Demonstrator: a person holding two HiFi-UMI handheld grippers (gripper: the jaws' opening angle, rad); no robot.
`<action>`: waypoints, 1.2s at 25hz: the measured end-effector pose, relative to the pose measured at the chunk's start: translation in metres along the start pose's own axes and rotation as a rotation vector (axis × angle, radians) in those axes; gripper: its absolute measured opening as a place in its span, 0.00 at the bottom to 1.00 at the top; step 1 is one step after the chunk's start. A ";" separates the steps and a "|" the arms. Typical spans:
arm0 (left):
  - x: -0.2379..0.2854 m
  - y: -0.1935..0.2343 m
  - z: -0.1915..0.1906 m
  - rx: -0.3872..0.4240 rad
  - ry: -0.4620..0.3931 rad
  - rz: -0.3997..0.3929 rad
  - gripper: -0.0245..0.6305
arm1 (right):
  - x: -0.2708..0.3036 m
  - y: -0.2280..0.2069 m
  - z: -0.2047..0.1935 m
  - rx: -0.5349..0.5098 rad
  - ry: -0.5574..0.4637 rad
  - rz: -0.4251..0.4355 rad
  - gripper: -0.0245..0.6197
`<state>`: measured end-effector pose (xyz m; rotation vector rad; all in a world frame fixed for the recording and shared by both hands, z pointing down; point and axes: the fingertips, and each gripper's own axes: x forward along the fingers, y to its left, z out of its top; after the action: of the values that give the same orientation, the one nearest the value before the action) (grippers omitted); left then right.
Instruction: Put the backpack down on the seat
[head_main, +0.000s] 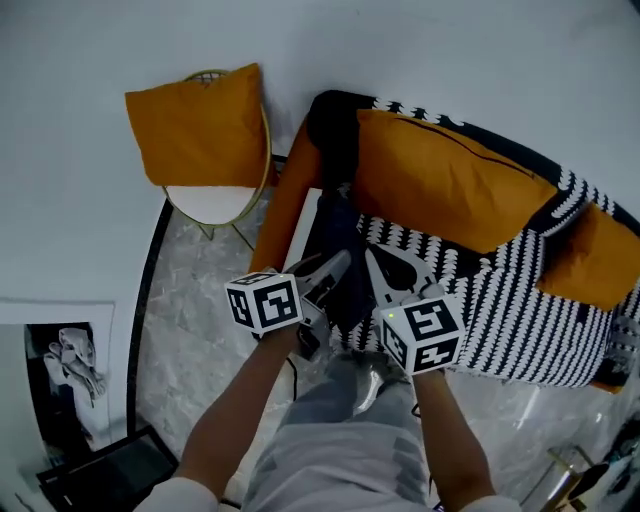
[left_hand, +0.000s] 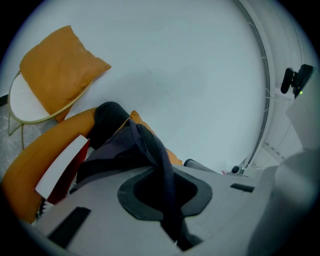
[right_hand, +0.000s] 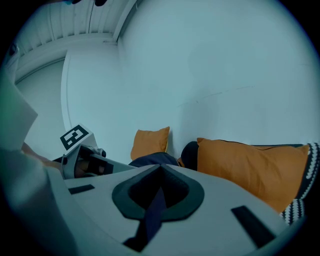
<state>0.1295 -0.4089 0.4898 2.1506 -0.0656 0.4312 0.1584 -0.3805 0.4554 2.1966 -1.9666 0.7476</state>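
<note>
A dark navy backpack (head_main: 338, 262) hangs by its straps over the left end of the sofa seat (head_main: 520, 310), which has a black-and-white patterned cover. I cannot tell whether the backpack's bottom touches the seat. My left gripper (head_main: 322, 280) is shut on one dark strap (left_hand: 162, 170), which runs up between its jaws. My right gripper (head_main: 392, 278) is shut on the other strap (right_hand: 156, 207), a thin blue band between its jaws. The bag's body (left_hand: 117, 145) bulges just beyond the left jaws, and its top (right_hand: 152, 160) shows past the right jaws.
A big orange cushion (head_main: 440, 180) leans on the sofa back, and another (head_main: 595, 255) lies at the right end. The orange sofa arm (head_main: 285, 205) carries a flat white item (left_hand: 61, 167). A round wire chair (head_main: 215, 205) holding an orange pillow (head_main: 198, 122) stands left, by the wall.
</note>
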 end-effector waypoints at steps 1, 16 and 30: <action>0.003 0.004 0.003 0.003 0.006 -0.008 0.08 | 0.004 -0.003 0.000 0.002 -0.001 -0.009 0.04; 0.045 0.060 0.005 0.082 0.155 -0.050 0.08 | 0.039 -0.028 -0.022 0.082 -0.003 -0.114 0.04; 0.039 0.095 0.022 0.135 0.156 -0.024 0.08 | 0.073 -0.015 -0.048 0.109 0.055 -0.074 0.04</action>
<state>0.1521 -0.4776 0.5663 2.2395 0.0797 0.6030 0.1622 -0.4257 0.5318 2.2688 -1.8504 0.9139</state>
